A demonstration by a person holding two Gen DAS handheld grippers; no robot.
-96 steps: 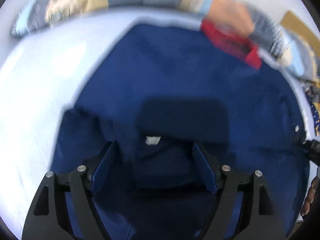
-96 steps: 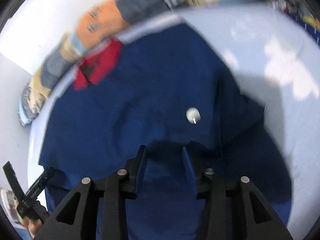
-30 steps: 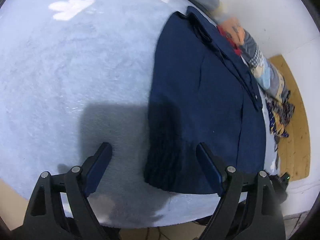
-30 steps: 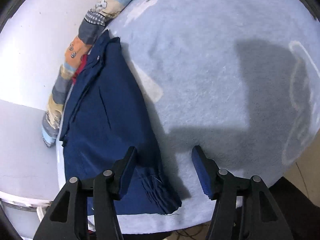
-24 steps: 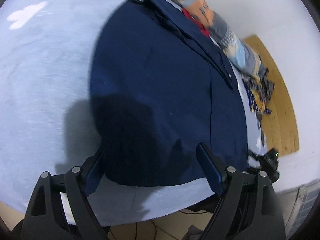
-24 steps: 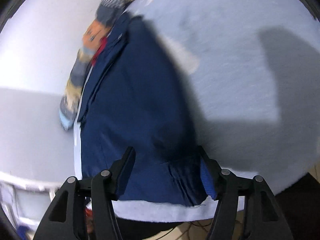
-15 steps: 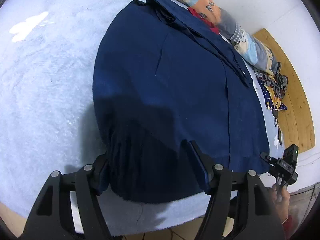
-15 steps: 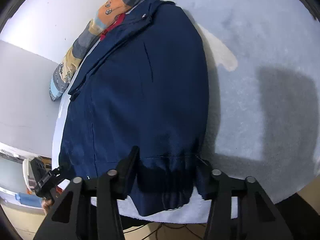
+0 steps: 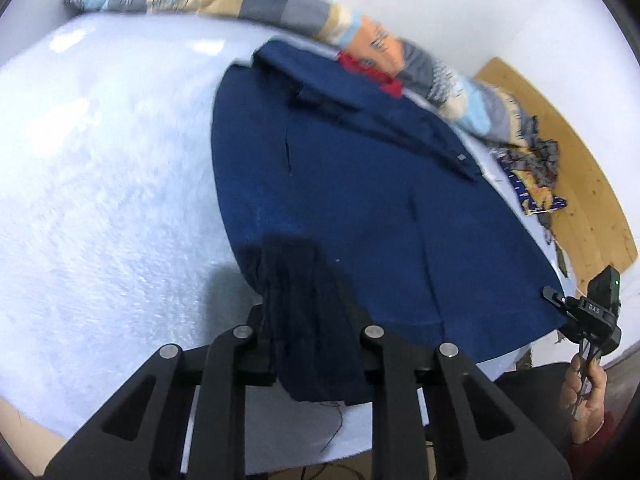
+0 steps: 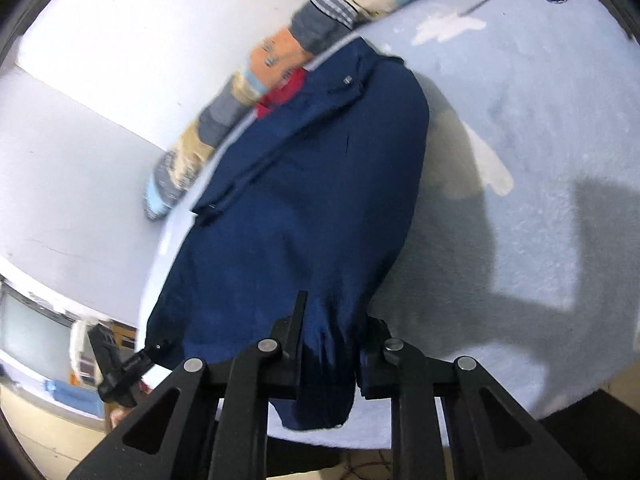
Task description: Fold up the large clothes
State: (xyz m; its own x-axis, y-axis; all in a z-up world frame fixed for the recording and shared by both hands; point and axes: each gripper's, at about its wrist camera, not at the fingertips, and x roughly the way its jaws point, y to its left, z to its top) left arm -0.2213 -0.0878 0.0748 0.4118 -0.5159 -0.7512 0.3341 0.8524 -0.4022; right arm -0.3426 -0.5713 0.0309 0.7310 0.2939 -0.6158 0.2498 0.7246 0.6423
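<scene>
Jacket (image 9: 360, 208) on bed (image 9: 100, 200), patchwork roll (image 9: 240, 8) behind it

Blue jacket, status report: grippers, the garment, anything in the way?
Left gripper and right gripper just closed, each pinching the blue jacket hem. Jacket flat on the table. Patchwork cloth along far edge, not blocking.

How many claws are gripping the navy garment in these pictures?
2. The left claw grips the near hem of the navy garment at one corner; the right claw grips the other near corner.
</scene>
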